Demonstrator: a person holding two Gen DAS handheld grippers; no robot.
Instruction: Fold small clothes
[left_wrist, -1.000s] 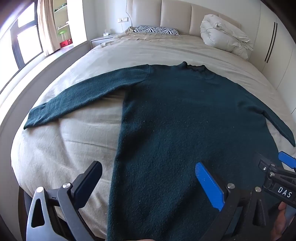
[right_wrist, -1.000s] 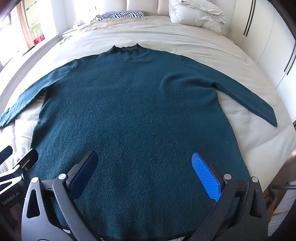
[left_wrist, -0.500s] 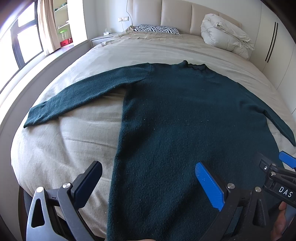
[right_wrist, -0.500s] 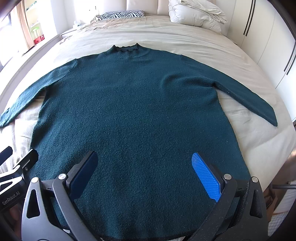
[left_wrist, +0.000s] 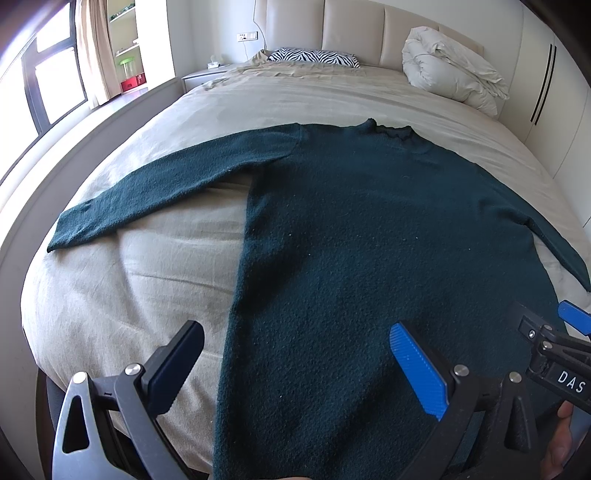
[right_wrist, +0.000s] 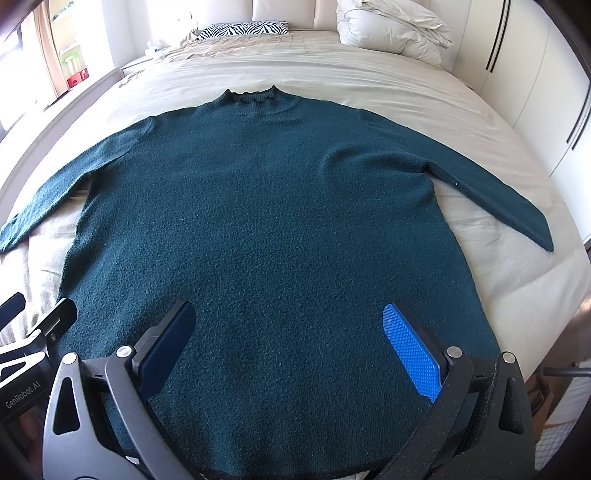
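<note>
The sweater's (right_wrist: 273, 229) bottom hem is partly hidden behind the frame of the right gripper (right_wrist: 290, 349), and in the left wrist view the hem runs out of the picture behind the left gripper (left_wrist: 295, 363). In that same view the sweater's far sleeve (left_wrist: 561, 243) is cut short near the picture edge, and only the tip of the right gripper shows beside it. In the right wrist view the cuff of the other sleeve (right_wrist: 22, 221) meets the picture's left edge. Whether either gripper touches the knit cannot be told; both sit at the hem end of the sweater.

The sweater is dark teal, a thick fuzzy knit with a short ribbed collar (right_wrist: 251, 98). It lies flat and face up on the bed (right_wrist: 369, 77), collar toward the headboard (left_wrist: 354, 22), hem toward the foot. Both sleeves are spread out to the sides and slant down toward the hem end. The body looks smooth, with small pale specks of lint on it.

The left gripper's jaws stand wide apart, nothing between them; one finger hangs over bare sheet just beside the sweater's side edge, the other over its body. The right gripper's jaws are also spread wide and empty, both fingers over the sweater's lower body.

Beyond the collar, a zebra-striped pillow (right_wrist: 243, 29) and a bunched white duvet (right_wrist: 391, 26) lie at the headboard.
</note>
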